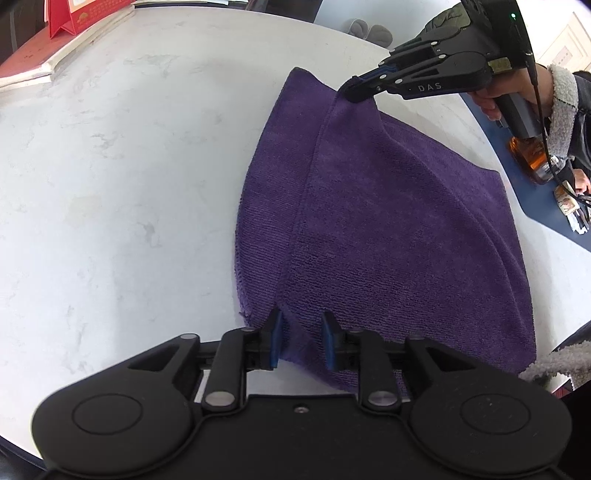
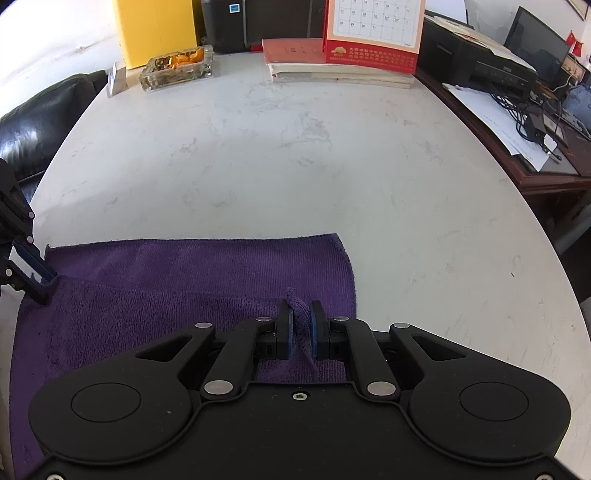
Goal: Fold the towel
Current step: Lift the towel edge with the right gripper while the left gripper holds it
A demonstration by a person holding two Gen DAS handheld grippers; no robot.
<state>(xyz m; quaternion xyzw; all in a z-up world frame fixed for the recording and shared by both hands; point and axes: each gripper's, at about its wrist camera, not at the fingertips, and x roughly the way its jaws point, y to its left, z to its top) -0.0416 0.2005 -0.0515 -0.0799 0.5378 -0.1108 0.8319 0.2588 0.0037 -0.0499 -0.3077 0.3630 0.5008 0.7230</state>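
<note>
Purple terry cloth, the towel [image 1: 388,221], lies on the pale marbled counter [image 1: 110,184], with one layer already laid over another so that a strip of the lower layer shows beside the upper hem. Both tools are at that upper hem, one at each end.

The right gripper [image 2: 301,325] has its fingers pressed onto a small bunch of the cloth, which stands up between the blue pads; in the left view this corner is lifted into a little peak. The left gripper [image 1: 302,341] has the towel's edge running between its fingers [image 1: 275,339], but a gap remains between the pads there, so I judge it parted around the cloth and not pinching it.

This cloth looks soft, light and limp. It will sag and crease between two holding points, and it has no stiffness to keep a line. The pile seems to give good friction, so slipping is not likely if enough cloth is taken. In my judgement the best places to hold are the two corners of one hem, taking only the layer which should move. Books [image 2: 332,70], a calendar [image 2: 373,33] and a glass dish [image 2: 177,66] stand well apart at the far side.
</note>
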